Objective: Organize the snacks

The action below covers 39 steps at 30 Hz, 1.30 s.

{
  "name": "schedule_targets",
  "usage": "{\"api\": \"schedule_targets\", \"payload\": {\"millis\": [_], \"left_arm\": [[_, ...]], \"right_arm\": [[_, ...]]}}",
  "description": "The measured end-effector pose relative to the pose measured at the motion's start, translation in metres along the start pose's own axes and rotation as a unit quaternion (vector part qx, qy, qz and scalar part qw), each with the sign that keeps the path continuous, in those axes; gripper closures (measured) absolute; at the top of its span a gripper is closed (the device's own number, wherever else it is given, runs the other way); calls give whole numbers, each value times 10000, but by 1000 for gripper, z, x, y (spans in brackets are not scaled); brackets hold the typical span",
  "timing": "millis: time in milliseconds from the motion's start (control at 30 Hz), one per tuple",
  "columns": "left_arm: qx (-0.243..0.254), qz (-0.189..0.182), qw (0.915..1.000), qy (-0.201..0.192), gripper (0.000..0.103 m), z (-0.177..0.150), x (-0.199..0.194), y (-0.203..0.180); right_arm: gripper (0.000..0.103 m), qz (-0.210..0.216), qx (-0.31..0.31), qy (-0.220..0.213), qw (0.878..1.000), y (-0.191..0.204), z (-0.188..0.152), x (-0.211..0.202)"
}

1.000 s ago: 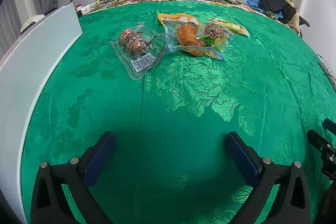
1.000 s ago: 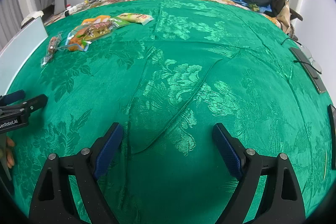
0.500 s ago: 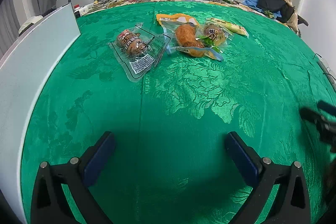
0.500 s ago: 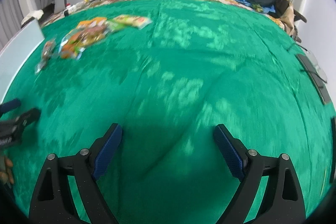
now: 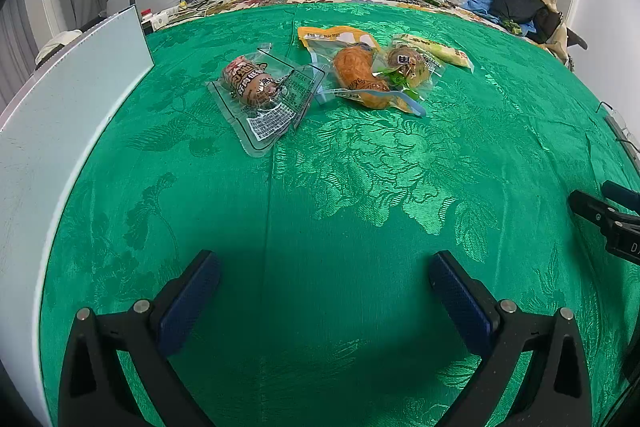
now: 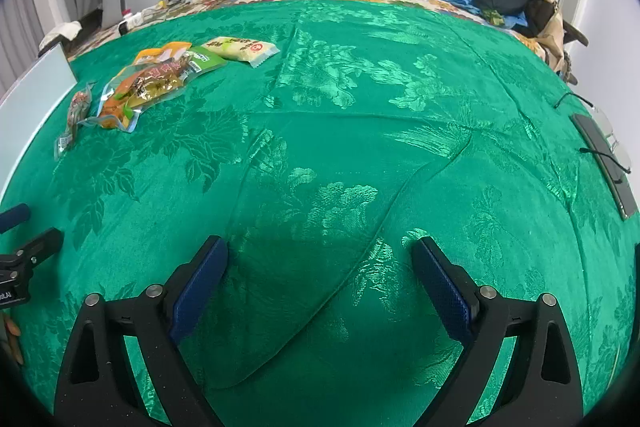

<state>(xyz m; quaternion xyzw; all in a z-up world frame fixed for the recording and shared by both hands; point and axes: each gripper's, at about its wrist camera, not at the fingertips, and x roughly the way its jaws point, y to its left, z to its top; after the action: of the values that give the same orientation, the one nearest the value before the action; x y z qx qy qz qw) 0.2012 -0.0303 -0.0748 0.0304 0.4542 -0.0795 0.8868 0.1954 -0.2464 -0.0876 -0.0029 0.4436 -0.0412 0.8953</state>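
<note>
Left to right we list: white board (image 5: pixel 60 131); clear sausage pack (image 5: pixel 264 87); overlapping orange pack (image 5: pixel 356 71) and yellow pack (image 5: pixel 436 49), far on the green cloth (image 5: pixel 340 227). Risk: slick overlapping film, so we may lift two. Left gripper (image 5: pixel 320 291) and right gripper (image 6: pixel 320 279): spread wide, empty, the right's jaws just finished opening.

Each tool (image 5: pixel 324 291) (image 6: pixel 320 279) has black triangular-framed arms, silver screws and ribbed dark-blue pads (image 5: pixel 188 303).

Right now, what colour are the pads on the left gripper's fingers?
Dark blue pads on black fingers, clearest in the left wrist view.
</note>
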Motion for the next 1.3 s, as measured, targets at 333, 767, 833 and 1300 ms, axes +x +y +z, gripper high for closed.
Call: {"api": "schedule_targets", "payload": {"millis": [333, 767, 833, 1300], "left_arm": [[-2, -2, 10000, 0, 0, 0, 0, 0], [-2, -1, 10000, 1, 0, 0, 0, 0], [-1, -1, 10000, 0, 0, 0, 0, 0], [-2, -2, 10000, 0, 0, 0, 0, 0]], "right_arm": [[7, 0, -1, -4, 10000, 0, 0, 0], [7, -2, -4, -13, 10000, 1, 0, 0], [7, -2, -4, -13, 10000, 1, 0, 0], [7, -3, -6, -16, 10000, -1, 0, 1]]}}
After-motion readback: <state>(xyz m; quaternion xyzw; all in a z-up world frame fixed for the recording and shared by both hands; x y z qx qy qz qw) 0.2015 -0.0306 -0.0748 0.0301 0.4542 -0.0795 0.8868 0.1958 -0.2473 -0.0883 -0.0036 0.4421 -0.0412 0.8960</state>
